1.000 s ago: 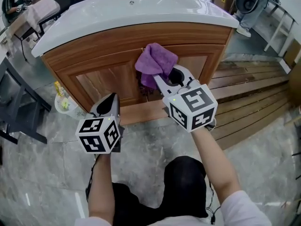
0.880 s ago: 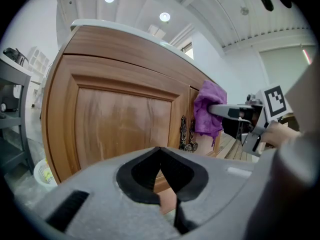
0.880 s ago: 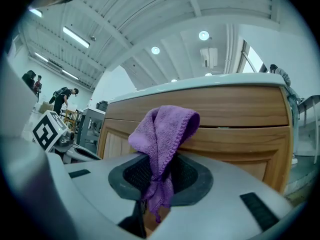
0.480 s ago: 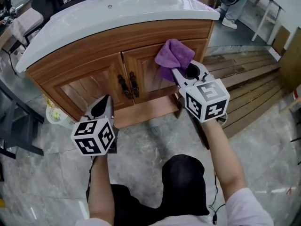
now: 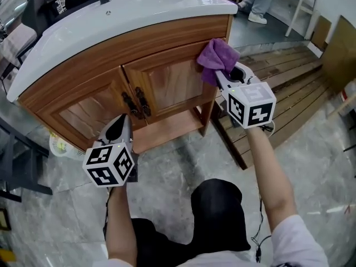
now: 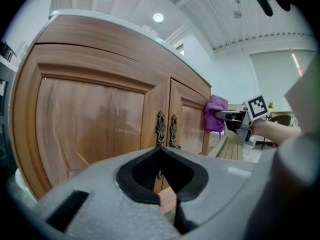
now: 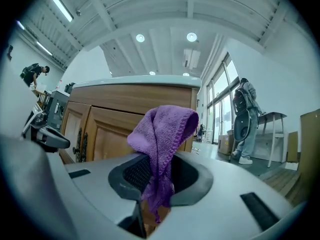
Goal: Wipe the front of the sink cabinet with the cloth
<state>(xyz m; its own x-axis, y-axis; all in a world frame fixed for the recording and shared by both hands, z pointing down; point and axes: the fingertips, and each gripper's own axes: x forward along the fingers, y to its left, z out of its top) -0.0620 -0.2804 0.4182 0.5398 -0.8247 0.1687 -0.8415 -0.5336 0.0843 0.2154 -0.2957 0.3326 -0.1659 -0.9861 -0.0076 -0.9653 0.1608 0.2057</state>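
The purple cloth (image 5: 217, 57) has travelled right along the sink cabinet (image 5: 167, 85), from the middle of its front a second ago to the upper right corner of the right-hand door. The right gripper (image 5: 222, 75) has its jaws clamped on the cloth's lower folds, and the bunched upper part is pressed against the wood just under the white basin top (image 5: 128, 13). In the right gripper view the cloth rises out from between the jaws and droops over, the cabinet front close behind it. The left gripper (image 5: 123, 122) has kept low before the left door, jaws together and holding nothing, pointing toward the pair of dark metal door handles (image 5: 136, 103). Wooden slats (image 5: 283, 102) lie on the floor to the cabinet's right.
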